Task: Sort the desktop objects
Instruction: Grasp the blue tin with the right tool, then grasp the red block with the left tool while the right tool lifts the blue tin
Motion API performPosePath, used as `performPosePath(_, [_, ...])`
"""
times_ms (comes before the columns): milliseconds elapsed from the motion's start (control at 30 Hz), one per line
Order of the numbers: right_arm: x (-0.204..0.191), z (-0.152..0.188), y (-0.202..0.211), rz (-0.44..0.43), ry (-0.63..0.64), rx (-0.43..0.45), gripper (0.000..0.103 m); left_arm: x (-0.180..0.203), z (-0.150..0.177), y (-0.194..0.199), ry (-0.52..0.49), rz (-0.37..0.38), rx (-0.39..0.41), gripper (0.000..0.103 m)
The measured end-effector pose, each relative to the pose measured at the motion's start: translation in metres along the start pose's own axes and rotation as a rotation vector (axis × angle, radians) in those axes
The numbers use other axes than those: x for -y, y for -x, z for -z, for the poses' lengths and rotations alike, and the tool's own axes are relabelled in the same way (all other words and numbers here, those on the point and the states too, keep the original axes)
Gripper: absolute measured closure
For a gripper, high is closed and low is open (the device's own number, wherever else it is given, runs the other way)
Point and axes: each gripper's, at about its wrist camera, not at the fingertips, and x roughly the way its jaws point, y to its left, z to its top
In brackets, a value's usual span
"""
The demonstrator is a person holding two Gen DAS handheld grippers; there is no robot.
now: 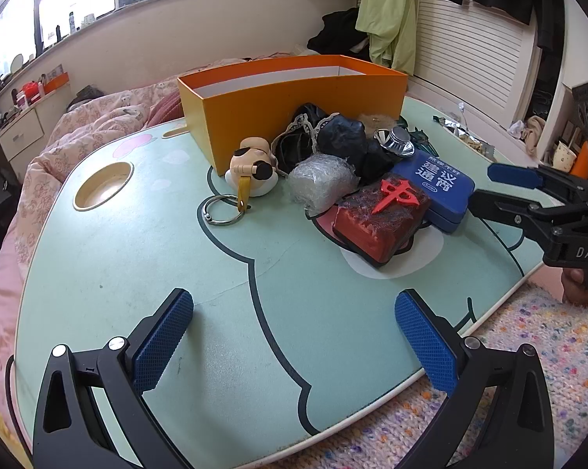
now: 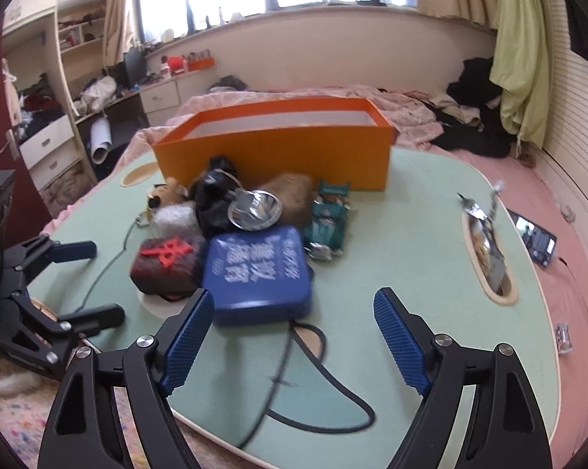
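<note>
Lower frame: left gripper (image 1: 294, 336) and right gripper (image 2: 292, 336), both spread wide and empty. Mid-frame on the mint-green tabletop (image 1: 137, 265): rigid blue rectangular tin (image 2: 257, 271), probably slick; grasp across its short sides. Behind: open orange cardboard box (image 2: 278, 148).

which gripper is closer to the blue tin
Right. The right gripper is open at the blue tin, its left finger almost against the tin's near edge. The left gripper is open too, hanging over bare table, with the red block between it and the tin.
</note>
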Motion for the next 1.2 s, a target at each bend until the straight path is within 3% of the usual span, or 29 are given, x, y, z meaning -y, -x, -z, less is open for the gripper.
performPosePath(167, [-0.024,-0.012,-0.028,0.069,0.11,-0.089,0.009,0.0,0.0,0.0,0.0,0.001,0.0,0.0])
performPosePath(233, [-0.029,-0.011,-0.036,0.094,0.141,-0.109,0.013,0.0,0.0,0.0,0.0,0.0,0.0,0.0])
performPosePath(267, [-0.03,-0.01,-0.034,0.072,0.137,-0.099,0.037,0.0,0.0,0.0,0.0,0.0,0.0,0.0])
performPosePath(467, [-0.022,0.011,-0.004,0.049,0.12,-0.025,0.036,0.001,0.0,-0.003,0.0,0.001,0.001,0.0])
performPosePath(667, [-0.006,0.035,0.026,0.096,0.074,0.049,0.036,0.001,0.0,-0.003,0.001,0.001,0.0,0.0])
performPosePath(800, [0.001,0.04,0.023,0.117,0.032,0.038,0.035,0.001,0.0,-0.003,0.001,0.001,0.0,0.0])
performPosePath(900, [0.001,0.037,0.019,0.137,0.02,0.03,0.019,0.0,0.0,-0.003,0.001,0.001,0.001,0.0])
performPosePath(1200, [0.002,0.032,0.009,0.194,0.029,0.023,0.015,0.0,0.0,-0.003,0.001,0.002,0.0,0.0])
